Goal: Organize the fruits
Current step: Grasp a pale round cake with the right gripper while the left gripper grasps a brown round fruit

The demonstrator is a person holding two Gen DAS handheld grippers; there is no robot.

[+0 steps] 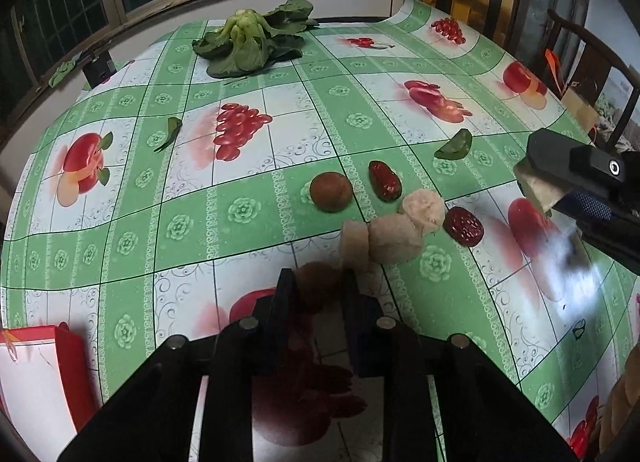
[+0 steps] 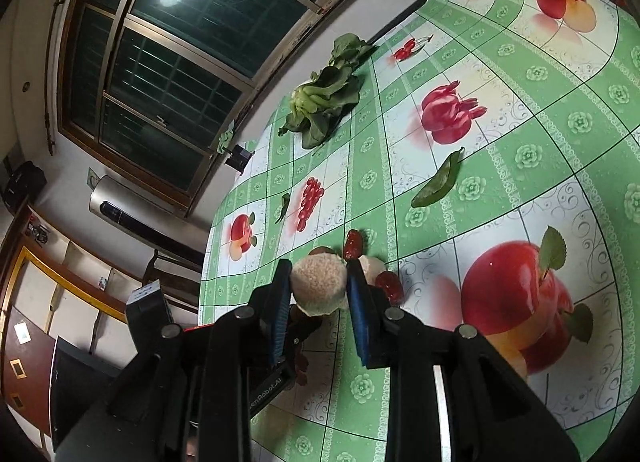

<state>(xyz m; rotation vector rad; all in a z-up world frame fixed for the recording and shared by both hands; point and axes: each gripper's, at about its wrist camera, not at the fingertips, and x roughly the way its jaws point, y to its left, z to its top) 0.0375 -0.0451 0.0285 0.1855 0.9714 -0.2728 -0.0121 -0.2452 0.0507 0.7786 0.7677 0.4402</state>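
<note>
My left gripper [image 1: 316, 282] is shut on a brown round fruit [image 1: 318, 286], held low over the tablecloth. In front of it lie a brown kiwi [image 1: 331, 192], two red dates [image 1: 385, 181] [image 1: 464, 227] and several pale peeled chunks [image 1: 394, 240]. My right gripper [image 2: 318, 282] is shut on a pale fuzzy chunk [image 2: 318, 286] and holds it above the table. It also shows at the right edge of the left wrist view [image 1: 540, 186]. The dates [image 2: 353, 245] and another chunk [image 2: 372, 268] lie just beyond it.
A leafy green vegetable [image 1: 250, 40] lies at the far side of the table [image 1: 120, 222]. Loose leaves [image 1: 170, 133] [image 1: 454, 146] lie on the green fruit-print cloth. A red and white box [image 1: 36, 374] stands at the near left. A chair [image 1: 592, 74] stands at the right.
</note>
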